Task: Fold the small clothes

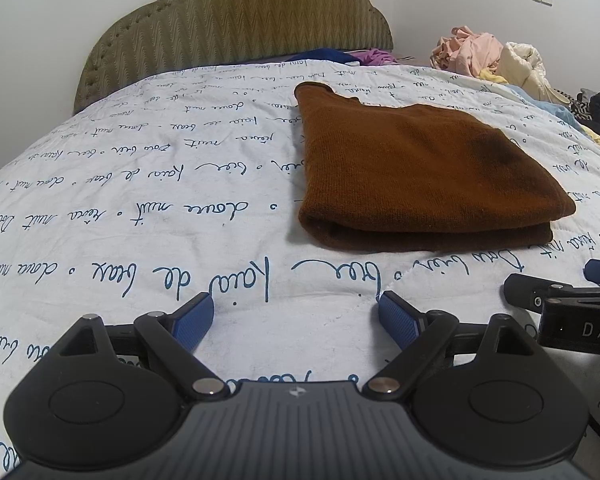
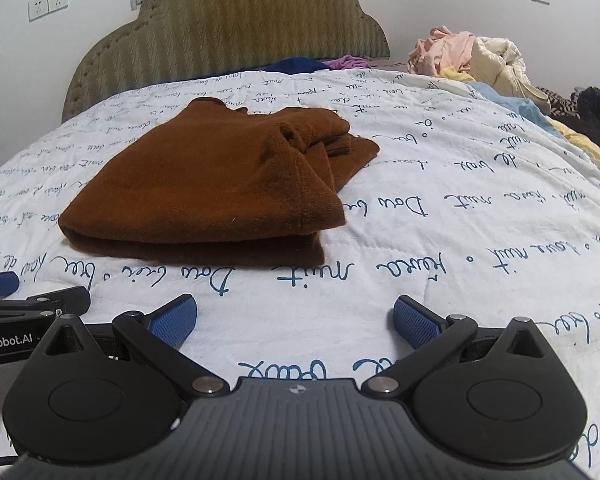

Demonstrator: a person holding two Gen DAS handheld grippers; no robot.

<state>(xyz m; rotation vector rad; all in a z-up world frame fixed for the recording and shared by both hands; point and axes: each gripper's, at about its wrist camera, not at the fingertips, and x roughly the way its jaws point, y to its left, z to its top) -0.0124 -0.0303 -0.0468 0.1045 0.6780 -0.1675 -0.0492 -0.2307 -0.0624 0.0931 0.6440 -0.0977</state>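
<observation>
Lying folded on the quilt [image 1: 140,184], the brown sweater [image 1: 416,168] sits beyond both grippers' empty, wide-spread jaws.

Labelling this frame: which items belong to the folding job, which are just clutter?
Job:
- brown garment, folded on the quilt
- left gripper, open
- right gripper, open

Clutter:
- heap of pink and cream clothes
- dark clothes at the bed's edge
- headboard

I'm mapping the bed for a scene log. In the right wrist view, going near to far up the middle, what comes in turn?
Right gripper, open → bare quilt → folded brown sweater → more quilt → blue and purple clothes → headboard.
</observation>
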